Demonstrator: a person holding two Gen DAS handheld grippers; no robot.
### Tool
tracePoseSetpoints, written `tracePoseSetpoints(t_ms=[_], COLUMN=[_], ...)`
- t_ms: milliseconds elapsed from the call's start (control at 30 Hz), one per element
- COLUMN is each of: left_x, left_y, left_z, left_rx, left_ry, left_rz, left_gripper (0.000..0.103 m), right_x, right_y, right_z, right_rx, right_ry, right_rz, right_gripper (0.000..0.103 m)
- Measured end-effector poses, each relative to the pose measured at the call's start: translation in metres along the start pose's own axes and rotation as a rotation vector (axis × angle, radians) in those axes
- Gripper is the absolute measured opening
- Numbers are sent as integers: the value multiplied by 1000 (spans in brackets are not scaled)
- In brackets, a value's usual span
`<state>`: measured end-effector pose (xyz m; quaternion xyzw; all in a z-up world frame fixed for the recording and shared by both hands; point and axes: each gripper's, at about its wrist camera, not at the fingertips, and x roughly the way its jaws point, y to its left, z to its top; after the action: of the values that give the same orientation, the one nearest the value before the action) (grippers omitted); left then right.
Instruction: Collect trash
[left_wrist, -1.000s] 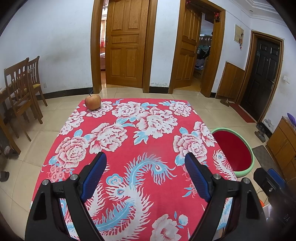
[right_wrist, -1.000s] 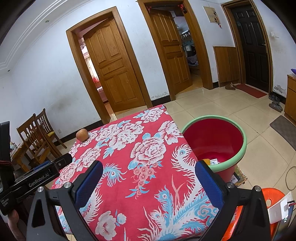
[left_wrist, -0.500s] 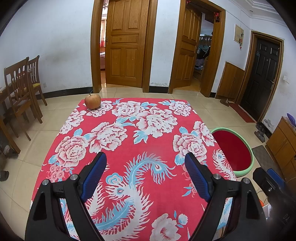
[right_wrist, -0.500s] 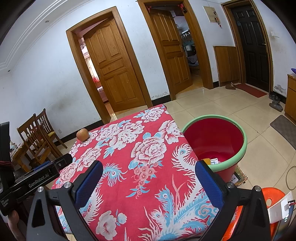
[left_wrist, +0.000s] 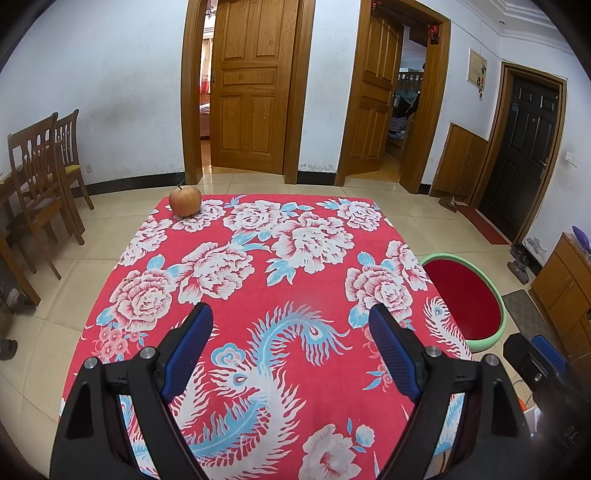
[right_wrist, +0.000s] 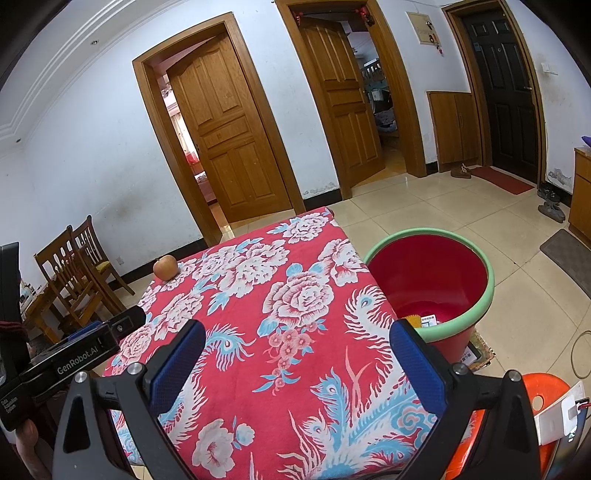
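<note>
Well, we hover with the left gripper (left_wrist: 290, 343) and right gripper (right_wrist: 297, 356) both gaping and empty, nothing changed from a second ago — the apple (left_wrist: 185, 200) sits at the table's far corner, well apart from the red bin (right_wrist: 430, 284), so a clumsy reach could roll it off.

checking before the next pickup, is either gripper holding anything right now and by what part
Nothing is held. The left gripper and the right gripper both have open jaws over the tablecloth; the apple sits untouched.
</note>
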<state>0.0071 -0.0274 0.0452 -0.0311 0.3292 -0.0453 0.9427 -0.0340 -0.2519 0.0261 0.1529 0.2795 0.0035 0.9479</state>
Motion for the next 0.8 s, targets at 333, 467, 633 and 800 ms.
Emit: tracePoseSetpoints(t_ms=[333, 467, 633, 800], left_x=[0, 0, -1, -1], left_y=[0, 1, -1, 0], left_z=[0, 0, 0, 0], left_rx=[-1, 0, 0, 1], left_ry=[1, 1, 0, 1], left_rz=[-1, 0, -1, -2], left_gripper=[86, 86, 86, 86], right_x=[1, 1, 1, 0], right_y=[-1, 0, 0, 0], right_z=[-1, -1, -1, -1], right_rx=[1, 2, 2, 3], right_ry=[0, 1, 0, 0], right_rz=[0, -1, 0, 0], right_gripper=[102, 102, 102, 102])
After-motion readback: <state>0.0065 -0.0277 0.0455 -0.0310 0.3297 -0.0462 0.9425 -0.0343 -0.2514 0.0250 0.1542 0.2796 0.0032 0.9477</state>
